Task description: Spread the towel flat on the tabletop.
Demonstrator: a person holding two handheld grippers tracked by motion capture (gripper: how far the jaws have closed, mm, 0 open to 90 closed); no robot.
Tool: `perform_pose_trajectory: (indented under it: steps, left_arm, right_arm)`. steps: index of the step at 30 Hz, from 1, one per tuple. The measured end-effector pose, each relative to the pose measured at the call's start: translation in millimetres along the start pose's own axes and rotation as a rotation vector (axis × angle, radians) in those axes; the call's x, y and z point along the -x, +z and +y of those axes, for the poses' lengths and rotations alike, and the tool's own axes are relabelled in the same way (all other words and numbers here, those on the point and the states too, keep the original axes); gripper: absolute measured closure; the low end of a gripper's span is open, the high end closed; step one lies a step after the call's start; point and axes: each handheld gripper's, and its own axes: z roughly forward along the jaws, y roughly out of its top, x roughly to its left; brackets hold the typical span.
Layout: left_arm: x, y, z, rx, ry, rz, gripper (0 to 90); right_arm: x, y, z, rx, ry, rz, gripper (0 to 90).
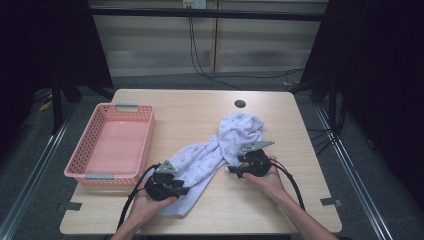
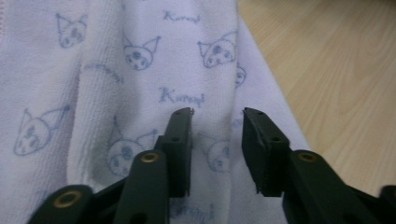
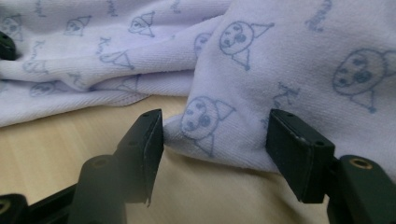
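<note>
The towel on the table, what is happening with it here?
A person works on a pale lilac printed towel that lies crumpled on the wooden table, with a two-jaw gripper in each hand. The left gripper is over the towel's near end, jaws apart above the cloth. The right gripper has a fold of the far end between its open jaws, not yet pinched. A pink basket waits empty at the left.
</note>
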Motion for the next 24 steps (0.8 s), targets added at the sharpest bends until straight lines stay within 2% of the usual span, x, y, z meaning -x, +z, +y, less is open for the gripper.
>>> perform_pose_trajectory:
  steps: [1,2,3,4,5,6,7,8,9,10,11,12,13,14,15,16,17,18,19,20,22,24]
  left_arm:
    - [2.3,1.1,0.4,-0.005,0.014,0.017,71.4]
    - [2.3,1.1,0.4,-0.005,0.014,0.017,76.0]
    - [2.9,2.7,1.6,-0.008,0.013,0.012,80.6]
    - [2.9,2.7,1.6,-0.008,0.013,0.012,84.2]
    - [2.7,4.4,2.3,-0.007,0.002,-0.001,84.2]
    - [3.0,5.7,3.2,-0.008,-0.002,-0.017,86.1]
    - [3.2,7.0,3.9,-0.007,-0.003,-0.029,86.6]
    - [7.0,11.0,6.5,-0.008,-0.005,-0.044,87.1]
    - [7.0,11.0,6.5,-0.008,-0.005,-0.044,87.1]
    - [9.1,14.2,8.0,-0.003,-0.003,-0.06,87.2]
    - [12.2,18.4,11.2,-0.006,-0.002,-0.071,87.2]
    - [15.2,23.6,13.9,0.005,-0.01,-0.08,87.2]
    - [19.1,27.7,18.0,0.001,0.005,-0.071,86.9]
    - [23.7,32.2,22.6,-0.004,0.019,-0.059,86.3]
    - [27.7,37.7,26.5,0.001,0.015,-0.065,86.0]
    - [30.9,43.1,30.1,0.005,0.022,-0.073,86.1]
    - [33.1,47.5,33.7,0.004,0.028,-0.083,86.1]
    - [36.2,55.3,39.3,0.012,0.014,-0.101,86.1]
    - [36.2,55.3,39.3,0.012,0.014,-0.101,86.0]
    - [37.5,59.1,42.9,0.009,0.018,-0.107,86.0]
    - [40.5,68.7,50.2,0.017,-0.002,-0.129,84.8]
    - [44.4,73.7,55.0,0.018,0.005,-0.155,80.1]
  right_arm:
    - [0.0,-0.4,1.4,-0.009,-0.019,-0.03,56.7]
    - [0.0,-0.4,1.4,-0.009,-0.019,-0.03,56.7]
    - [5.9,-3.6,2.5,-0.011,0.016,-0.032,77.9]
    - [5.9,-3.6,2.5,-0.011,0.016,-0.032,77.9]
    - [8.9,-4.7,2.6,-0.008,0.023,-0.038,80.2]
    - [14.2,-7.7,2.0,-0.011,0.037,-0.07,81.4]
    - [20.2,-10.7,1.3,-0.022,0.045,-0.083,81.6]
    - [32.3,-16.2,-1.9,-0.021,0.063,-0.119,81.8]
    - [32.3,-16.2,-1.9,-0.021,0.063,-0.119,81.8]
    - [48.9,-23.2,-6.8,-0.021,0.099,-0.151,81.7]
    - [48.9,-23.2,-6.8,-0.021,0.099,-0.151,81.7]
    - [57.7,-27.7,-10.1,-0.016,0.113,-0.182,81.4]
    - [64.1,-31.4,-12.4,-0.016,0.121,-0.197,79.8]
    - [69.3,-35.0,-14.7,-0.005,0.134,-0.189,74.1]
    - [72.8,-39.6,-16.5,0.01,0.149,-0.186,62.4]
    - [73.2,-52.0,-17.6,0.043,0.155,-0.204,55.0]
    - [73.2,-52.0,-17.6,0.043,0.155,-0.204,55.0]
    - [65.7,-66.0,-17.0,0.076,0.151,-0.205,48.6]
    - [61.0,-70.8,-17.5,0.088,0.142,-0.185,48.6]
    - [61.0,-70.8,-17.5,0.088,0.142,-0.185,48.6]
    - [41.6,-79.3,-21.5,0.092,0.119,-0.122,48.4]
    - [21.4,-79.4,-27.8,0.076,0.086,-0.042,48.3]
